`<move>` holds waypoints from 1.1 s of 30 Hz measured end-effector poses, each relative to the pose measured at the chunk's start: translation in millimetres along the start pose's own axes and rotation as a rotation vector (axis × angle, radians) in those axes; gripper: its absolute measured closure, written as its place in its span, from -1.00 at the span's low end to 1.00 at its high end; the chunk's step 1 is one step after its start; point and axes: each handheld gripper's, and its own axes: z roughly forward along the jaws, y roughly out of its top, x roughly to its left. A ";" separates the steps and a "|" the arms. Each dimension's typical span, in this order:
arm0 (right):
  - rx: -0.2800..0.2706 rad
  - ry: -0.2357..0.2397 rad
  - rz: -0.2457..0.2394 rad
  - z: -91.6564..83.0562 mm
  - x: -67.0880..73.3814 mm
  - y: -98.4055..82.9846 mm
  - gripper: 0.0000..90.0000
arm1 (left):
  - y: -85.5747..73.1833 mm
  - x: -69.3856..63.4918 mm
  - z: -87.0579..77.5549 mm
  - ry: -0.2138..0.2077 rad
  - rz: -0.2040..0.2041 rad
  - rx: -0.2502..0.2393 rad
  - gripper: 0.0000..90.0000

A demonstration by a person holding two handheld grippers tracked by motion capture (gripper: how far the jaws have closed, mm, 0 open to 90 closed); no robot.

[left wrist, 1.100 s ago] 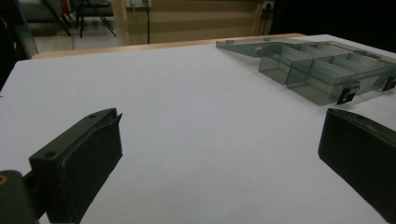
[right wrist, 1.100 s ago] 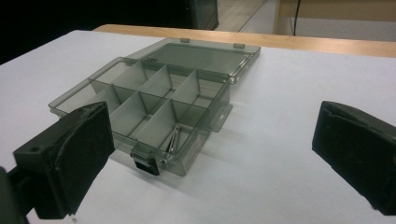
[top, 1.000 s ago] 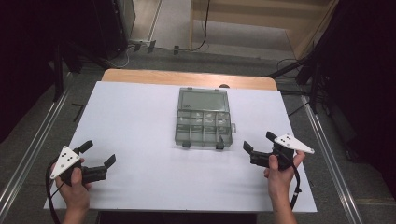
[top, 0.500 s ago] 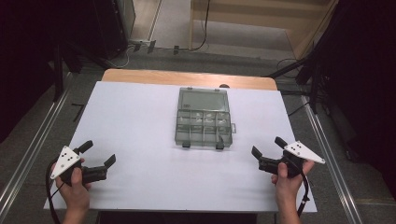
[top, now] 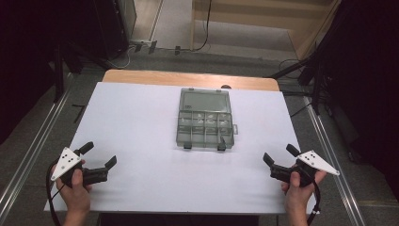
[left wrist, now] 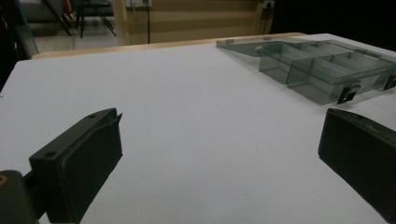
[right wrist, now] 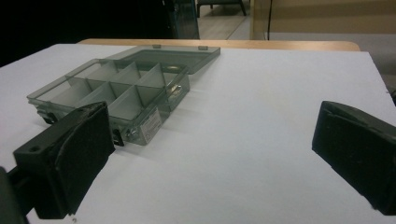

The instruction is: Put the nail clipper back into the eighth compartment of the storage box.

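Note:
A smoky clear plastic organizer box [top: 205,120] lies open in the middle of the white table [top: 136,117], lid folded back, its compartments divided by thin walls. My left gripper [top: 100,154] rests near the front left corner, open, with nothing between its jaws. Near the front right corner my right gripper [top: 278,153] is also open and holds nothing. In the left gripper view the box [left wrist: 322,70] is far off to the right, beyond the left gripper [left wrist: 219,140]. The right gripper view has the box [right wrist: 121,88] ahead on the left, past the right gripper [right wrist: 212,135].
A wooden strip [top: 188,77] runs along the table's far edge. Metal rails [top: 329,146] flank both sides, with dark stands and cables on the floor behind. White surface stretches between each gripper and the box.
My right gripper has drawn back from the box toward the table's front right corner. The left gripper and the box have stayed put.

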 end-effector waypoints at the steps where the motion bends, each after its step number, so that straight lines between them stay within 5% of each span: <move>1: -0.006 0.004 -0.003 -1.3 -1.4 -1.2 -1.00 | 0.0 -0.1 0.1 0.001 0.000 0.000 -1.00; 8: -0.018 -0.024 0.017 -9.2 -13.2 -9.7 -1.00 | 0.0 0.1 0.0 0.001 0.000 -0.001 -1.00; 18: -0.059 0.017 0.012 -26.1 -26.4 -22.8 -1.00 | 0.1 0.3 -0.3 0.000 0.000 -0.001 -1.00; 26: -0.088 -0.031 0.068 -39.3 -37.2 -30.2 -1.00 | -0.1 1.2 -0.5 -0.002 -0.009 -0.007 -1.00; 33: -0.052 -0.058 0.007 -36.1 -33.4 -31.6 -1.00 | -0.2 2.4 -0.8 -0.003 -0.016 -0.008 -1.00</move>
